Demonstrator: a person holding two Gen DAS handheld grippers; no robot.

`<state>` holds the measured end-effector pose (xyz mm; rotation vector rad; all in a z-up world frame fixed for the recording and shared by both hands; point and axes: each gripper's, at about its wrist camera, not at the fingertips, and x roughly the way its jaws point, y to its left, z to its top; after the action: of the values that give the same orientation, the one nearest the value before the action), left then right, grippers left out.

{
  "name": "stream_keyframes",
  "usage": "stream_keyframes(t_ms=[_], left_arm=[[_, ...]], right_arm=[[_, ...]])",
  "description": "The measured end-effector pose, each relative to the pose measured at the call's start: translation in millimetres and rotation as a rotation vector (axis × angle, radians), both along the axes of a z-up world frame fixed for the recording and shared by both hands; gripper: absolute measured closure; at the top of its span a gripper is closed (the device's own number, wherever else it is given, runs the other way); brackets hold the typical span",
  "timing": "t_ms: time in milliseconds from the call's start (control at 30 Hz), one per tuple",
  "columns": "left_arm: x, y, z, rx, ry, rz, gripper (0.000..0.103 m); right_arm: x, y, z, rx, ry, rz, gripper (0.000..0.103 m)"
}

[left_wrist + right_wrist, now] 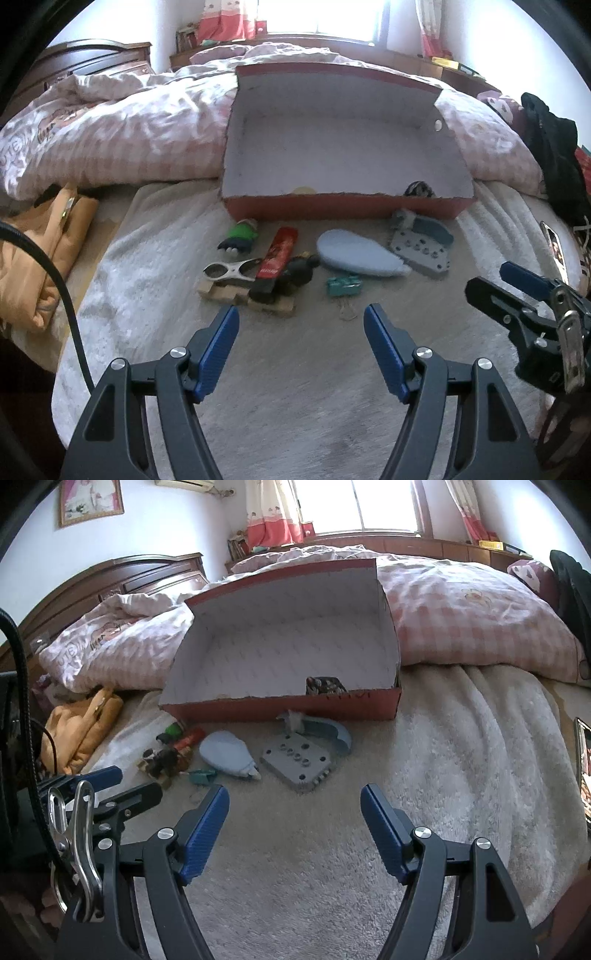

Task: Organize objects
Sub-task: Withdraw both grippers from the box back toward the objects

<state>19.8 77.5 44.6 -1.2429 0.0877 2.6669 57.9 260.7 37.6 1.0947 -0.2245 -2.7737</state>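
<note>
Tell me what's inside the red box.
Inside the red box, one dark patterned object sits near the front wall, with something pale yellow peeking over the front edge. That wall hides the floor strip behind it.

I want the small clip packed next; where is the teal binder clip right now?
In the left wrist view the teal binder clip lies on the blanket, just in front of the pale blue oval case.

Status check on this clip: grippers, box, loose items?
Left gripper open, empty. Right gripper open, empty. Red box nearly empty; blue case, grey plate and other clutter lie in front. Nothing blocking.
</note>
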Motion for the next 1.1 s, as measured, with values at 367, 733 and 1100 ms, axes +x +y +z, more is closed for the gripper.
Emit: stream_keyframes(t_ms=[367,733,1100], left_arm=[[-3,-7,-12,0.0,-0.014,0.009,0.032],[-6,-11,-19,0.015,-0.03,0.013,0.032],[-9,-18,-25,0.035,-0.047,0.029,0.032]], right_arm=[[-5,1,-11,-0.008,-0.03,-0.002,0.028],[-10,1,-16,-0.019,-0.055,-0.005,0.028],[-25,1,-17,-0.034,-0.074,-0.009,0.028]])
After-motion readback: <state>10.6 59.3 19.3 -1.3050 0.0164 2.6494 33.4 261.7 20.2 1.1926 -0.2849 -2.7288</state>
